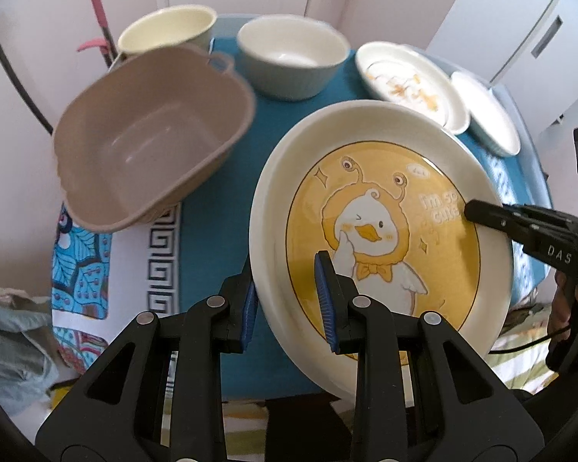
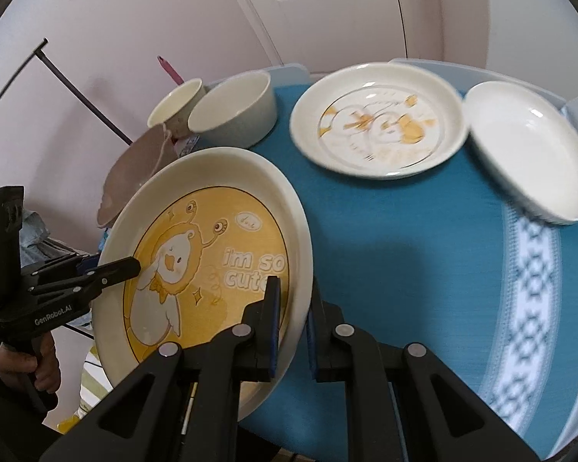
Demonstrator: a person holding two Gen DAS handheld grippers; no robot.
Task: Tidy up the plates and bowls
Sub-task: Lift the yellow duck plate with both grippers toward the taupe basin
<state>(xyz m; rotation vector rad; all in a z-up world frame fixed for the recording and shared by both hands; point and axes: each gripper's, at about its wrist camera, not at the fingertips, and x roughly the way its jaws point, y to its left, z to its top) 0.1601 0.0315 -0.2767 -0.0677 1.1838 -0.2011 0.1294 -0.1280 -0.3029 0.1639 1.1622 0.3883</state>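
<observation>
A cream plate with a yellow duck picture (image 1: 381,231) is held tilted above the blue tablecloth by both grippers. My left gripper (image 1: 289,300) is shut on its near left rim. My right gripper (image 2: 293,327) is shut on the opposite rim of the same plate (image 2: 208,269); it shows in the left wrist view (image 1: 478,211). A second duck plate (image 2: 377,119) and a plain white plate (image 2: 531,154) lie at the far right. Two cream bowls (image 1: 293,54) (image 1: 165,30) stand at the back, next to a brown tub (image 1: 150,142).
The table wears a blue cloth (image 2: 404,250) with a white patterned band near the right edge. Pink walls and a white door stand behind. A thin dark rod (image 2: 81,92) leans at the left, past the table edge.
</observation>
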